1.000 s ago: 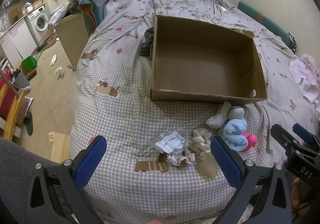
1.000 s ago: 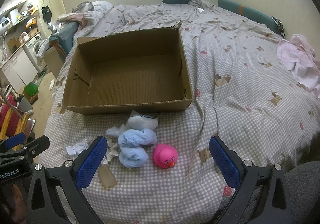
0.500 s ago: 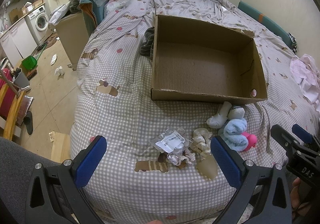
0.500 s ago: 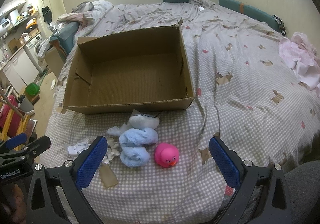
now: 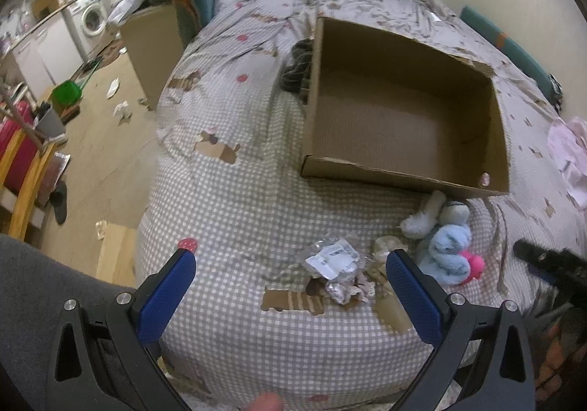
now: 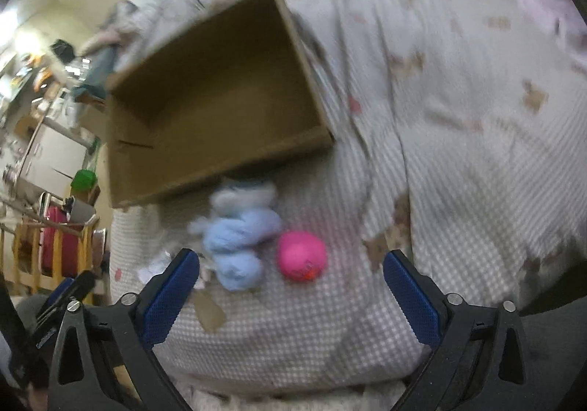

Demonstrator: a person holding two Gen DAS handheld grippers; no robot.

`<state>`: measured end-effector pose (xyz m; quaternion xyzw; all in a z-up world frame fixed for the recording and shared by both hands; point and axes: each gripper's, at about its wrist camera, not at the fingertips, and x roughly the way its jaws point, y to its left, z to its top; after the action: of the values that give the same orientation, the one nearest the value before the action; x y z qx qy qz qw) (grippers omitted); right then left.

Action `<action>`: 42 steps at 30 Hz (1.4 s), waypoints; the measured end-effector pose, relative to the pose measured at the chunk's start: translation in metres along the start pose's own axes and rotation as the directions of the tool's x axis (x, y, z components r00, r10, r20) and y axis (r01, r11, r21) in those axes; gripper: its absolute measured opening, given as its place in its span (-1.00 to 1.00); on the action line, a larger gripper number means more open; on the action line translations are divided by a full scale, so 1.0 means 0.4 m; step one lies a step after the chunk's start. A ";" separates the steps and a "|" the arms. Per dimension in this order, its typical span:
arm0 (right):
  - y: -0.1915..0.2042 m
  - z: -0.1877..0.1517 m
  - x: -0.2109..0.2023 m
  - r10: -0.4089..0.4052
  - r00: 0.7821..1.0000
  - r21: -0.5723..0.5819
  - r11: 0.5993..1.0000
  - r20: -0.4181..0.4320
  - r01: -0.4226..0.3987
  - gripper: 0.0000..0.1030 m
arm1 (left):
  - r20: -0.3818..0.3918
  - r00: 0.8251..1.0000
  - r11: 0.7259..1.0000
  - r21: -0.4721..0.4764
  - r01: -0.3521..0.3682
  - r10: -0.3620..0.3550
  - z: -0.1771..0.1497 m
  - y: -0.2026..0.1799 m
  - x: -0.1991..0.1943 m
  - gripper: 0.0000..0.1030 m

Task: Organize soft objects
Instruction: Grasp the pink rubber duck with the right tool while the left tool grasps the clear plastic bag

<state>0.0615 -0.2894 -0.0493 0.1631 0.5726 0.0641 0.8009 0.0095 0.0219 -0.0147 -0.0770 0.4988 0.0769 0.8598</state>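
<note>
While both grippers are held wide open and empty, the pink ball (image 6: pixel 301 260) is seen at twelve o'clock of the right gripper (image 6: pixel 290 275), nearer it than the left gripper (image 5: pixel 290 275), below the cardboard box (image 6: pixel 205 106), beside the blue plush (image 6: pixel 238 246).

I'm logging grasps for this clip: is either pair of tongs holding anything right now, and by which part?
Nothing is held. The left tongs and right tongs are both open above the bed; the blue plush and pink toy lie untouched.
</note>
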 end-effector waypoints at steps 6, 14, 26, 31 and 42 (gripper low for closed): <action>0.041 -0.004 0.122 -0.158 0.972 -0.218 0.969 -0.171 0.119 0.48 | -0.020 1.000 0.998 -0.061 -0.003 0.002 0.010 0.038 0.014 1.00; 0.115 -0.029 0.195 -0.220 0.958 -0.386 0.913 -0.186 0.135 -0.11 | -0.062 0.998 0.990 -0.138 0.013 -0.022 0.039 0.078 0.039 0.98; 0.170 -0.001 0.113 -0.124 0.989 -0.325 0.941 -0.082 0.091 -0.42 | -0.257 0.963 0.994 -0.092 0.058 -0.080 0.068 0.000 0.160 0.80; 0.179 -0.003 0.091 -0.086 0.995 -0.291 0.954 -0.041 0.070 -0.43 | -0.366 0.922 0.990 -0.102 0.096 -0.127 0.037 -0.053 0.248 0.44; 0.124 0.011 0.027 -0.029 0.999 -0.290 0.957 -0.041 0.016 -0.43 | -0.413 0.893 0.982 -0.138 0.130 -0.176 -0.015 -0.062 0.310 -0.59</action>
<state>0.0735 -0.2407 -0.0412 0.0362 0.5768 0.1418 0.8037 0.0705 0.0032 -0.1241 -0.1767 0.6611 0.0170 0.7290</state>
